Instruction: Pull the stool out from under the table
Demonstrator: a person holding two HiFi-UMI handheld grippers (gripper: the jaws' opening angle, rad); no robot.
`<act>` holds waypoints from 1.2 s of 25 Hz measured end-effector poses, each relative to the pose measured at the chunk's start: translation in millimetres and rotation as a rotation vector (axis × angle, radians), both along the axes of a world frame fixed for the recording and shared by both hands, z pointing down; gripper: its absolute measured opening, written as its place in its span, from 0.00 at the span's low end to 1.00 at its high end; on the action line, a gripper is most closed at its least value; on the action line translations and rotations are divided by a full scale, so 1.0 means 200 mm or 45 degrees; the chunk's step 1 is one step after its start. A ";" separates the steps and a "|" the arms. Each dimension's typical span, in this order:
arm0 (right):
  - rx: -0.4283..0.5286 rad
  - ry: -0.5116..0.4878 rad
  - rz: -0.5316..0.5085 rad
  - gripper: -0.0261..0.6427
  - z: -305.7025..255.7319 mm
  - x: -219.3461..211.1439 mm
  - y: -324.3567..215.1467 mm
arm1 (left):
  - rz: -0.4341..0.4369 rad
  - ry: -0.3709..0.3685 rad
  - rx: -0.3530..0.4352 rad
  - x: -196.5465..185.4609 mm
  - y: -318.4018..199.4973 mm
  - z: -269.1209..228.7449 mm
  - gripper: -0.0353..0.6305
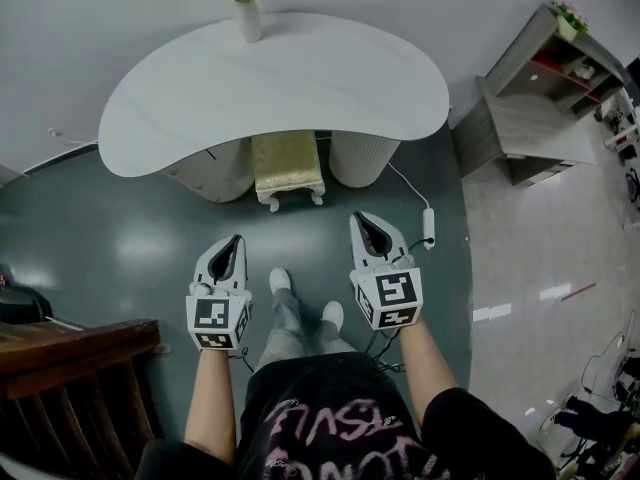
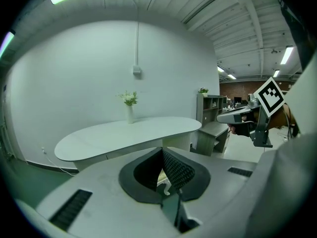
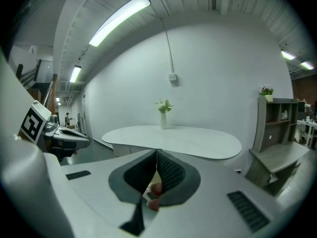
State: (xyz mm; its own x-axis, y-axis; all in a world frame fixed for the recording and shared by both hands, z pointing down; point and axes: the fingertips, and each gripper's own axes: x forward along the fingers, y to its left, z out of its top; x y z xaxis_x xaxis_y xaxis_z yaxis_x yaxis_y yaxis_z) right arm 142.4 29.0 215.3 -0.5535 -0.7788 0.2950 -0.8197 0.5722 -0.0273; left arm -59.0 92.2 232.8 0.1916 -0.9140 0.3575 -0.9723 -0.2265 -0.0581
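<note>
The stool (image 1: 287, 166), with a gold cushion and white legs, stands tucked between the two ribbed bases of the white curved table (image 1: 330, 83). Only its front half shows. My left gripper (image 1: 234, 241) hovers over the floor in front of the stool, to its left; the jaws are shut and hold nothing. My right gripper (image 1: 366, 220) is level with it on the right, also shut and empty. In the left gripper view the closed jaws (image 2: 161, 151) point at the table (image 2: 124, 134), and a sliver of the stool (image 2: 164, 185) shows below them. The right gripper view's jaws (image 3: 156, 155) face the table (image 3: 183, 142) too.
A vase of flowers (image 1: 246, 10) stands on the table's far edge. A grey shelf unit (image 1: 530, 108) is at the right. A cable with a white switch (image 1: 428, 226) lies on the floor by the right gripper. Dark wooden furniture (image 1: 70, 368) sits lower left. The person's feet (image 1: 281, 280) are between the grippers.
</note>
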 end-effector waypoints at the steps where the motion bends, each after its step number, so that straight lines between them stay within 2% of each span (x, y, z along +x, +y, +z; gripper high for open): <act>1: -0.004 0.000 0.006 0.13 0.01 -0.01 -0.01 | 0.004 0.003 -0.004 -0.01 -0.01 0.01 0.07; 12: -0.043 0.022 0.031 0.13 0.14 -0.11 -0.17 | 0.021 0.017 -0.046 -0.13 -0.20 0.13 0.07; 30: -0.145 0.092 0.037 0.13 0.59 -0.15 -0.37 | 0.044 0.037 -0.136 -0.18 -0.46 0.57 0.07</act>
State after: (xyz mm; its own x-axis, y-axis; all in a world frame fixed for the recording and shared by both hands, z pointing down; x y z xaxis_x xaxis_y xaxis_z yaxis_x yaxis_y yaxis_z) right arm 111.6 -44.1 333.0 -0.5052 -0.7537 0.4203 -0.8381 0.5446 -0.0310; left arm -95.8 0.6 347.4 0.2341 -0.8637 0.4463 -0.9647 -0.2634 -0.0037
